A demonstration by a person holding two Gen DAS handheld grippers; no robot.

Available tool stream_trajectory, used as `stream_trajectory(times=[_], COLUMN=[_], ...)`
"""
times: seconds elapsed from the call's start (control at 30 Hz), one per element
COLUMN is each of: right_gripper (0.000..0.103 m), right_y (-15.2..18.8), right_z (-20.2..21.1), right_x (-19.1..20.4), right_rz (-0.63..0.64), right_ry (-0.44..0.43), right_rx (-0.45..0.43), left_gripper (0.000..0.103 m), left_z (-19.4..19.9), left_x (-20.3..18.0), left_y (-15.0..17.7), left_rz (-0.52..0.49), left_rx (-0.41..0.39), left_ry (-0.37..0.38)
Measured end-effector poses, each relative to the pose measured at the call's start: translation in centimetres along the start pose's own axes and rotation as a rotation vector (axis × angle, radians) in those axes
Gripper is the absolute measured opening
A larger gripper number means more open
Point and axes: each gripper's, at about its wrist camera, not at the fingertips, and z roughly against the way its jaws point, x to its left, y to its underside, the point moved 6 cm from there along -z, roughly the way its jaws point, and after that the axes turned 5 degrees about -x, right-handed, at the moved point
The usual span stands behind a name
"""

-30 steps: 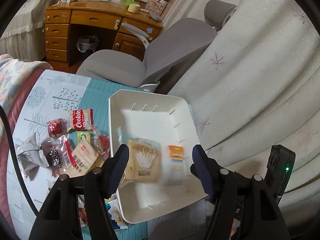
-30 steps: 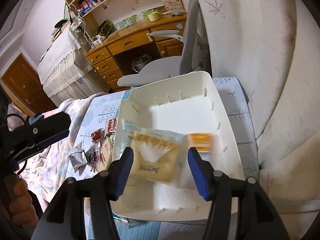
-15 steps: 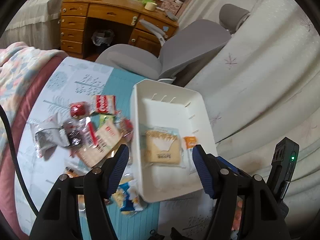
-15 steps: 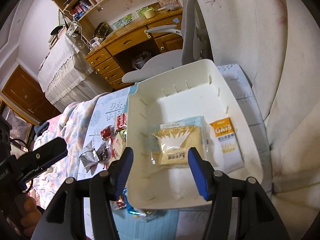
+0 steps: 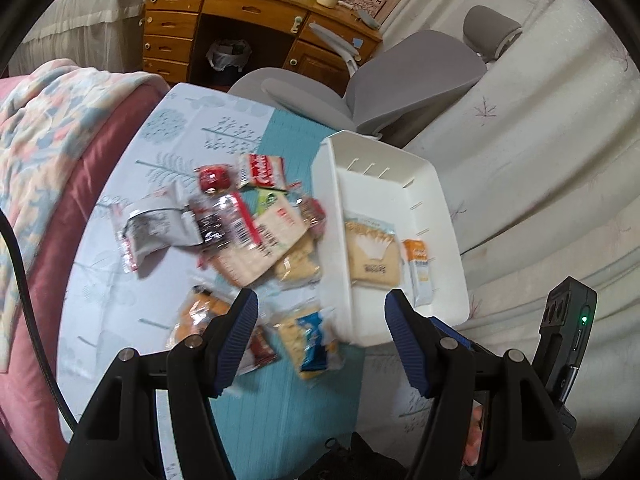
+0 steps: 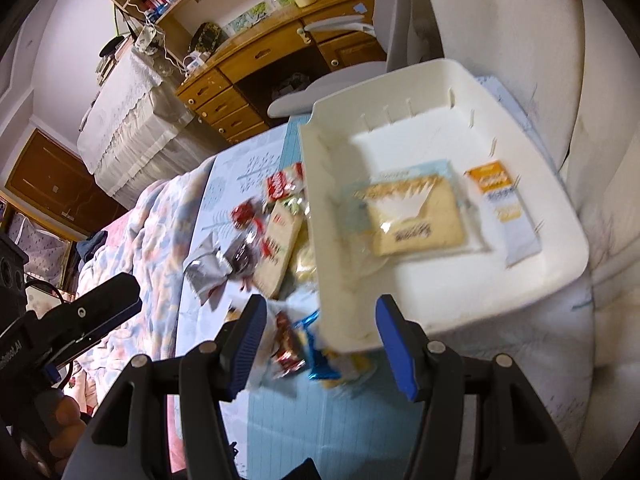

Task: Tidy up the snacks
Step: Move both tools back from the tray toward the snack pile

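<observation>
A white bin [image 5: 440, 200] [image 6: 440, 80] stands on the table and holds a tan cracker pack [image 5: 374, 254] [image 6: 416, 220] and an orange-and-white bar [image 5: 420, 272] [image 6: 504, 208]. A pile of loose snacks [image 5: 240, 224] [image 6: 272, 240] lies left of the bin. A blue-and-yellow pack [image 5: 312, 340] [image 6: 320, 356] lies near the bin's front corner. My left gripper [image 5: 320, 320] is open and empty above the front of the pile and bin. My right gripper [image 6: 318, 332] is open and empty over the bin's near-left corner.
The table has a white-and-teal cloth [image 5: 280, 412]. A bed with a floral quilt [image 5: 44, 132] lies to the left. A grey office chair [image 5: 384, 80] and a wooden desk [image 5: 240, 20] stand behind. White curtain fabric [image 5: 540, 140] hangs at the right.
Both grippers have pulled back and leftward from over the bin; the cracker pack now lies inside it. More of the loose snack pile has come into view.
</observation>
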Motion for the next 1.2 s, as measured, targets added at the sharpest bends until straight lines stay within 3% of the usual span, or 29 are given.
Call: stream_trajectory(times=[0.27, 0.67, 0.97, 1.2], right_gripper=[0.057, 0.057, 0.057, 0.058], right_y=[3.6, 8.8, 12.4, 14.5], right_z=[-0.8, -1.2, -1.0, -0.6], right_x=[2.9, 6.0, 6.6, 6.3], right_rz=[-0.080, -0.224, -0.348, -0.398], right_ry=[0.049, 0.117, 0.154, 0.159], right_rx=[0.001, -0.051, -0.098, -0.132], left_gripper=[0.065, 0.069, 0.077, 0.081], left_z=[2.4, 4.7, 4.4, 2.3], left_x=[4.5, 9.3, 10.8, 10.6], left_y=[0.5, 0.5, 0.7, 2.3], left_rz=[-0.054, -0.252, -0.369, -0.434], left_rx=[0.052, 0.118, 0.173, 0.268], left_ry=[0.000, 0.025, 0.051, 0.053])
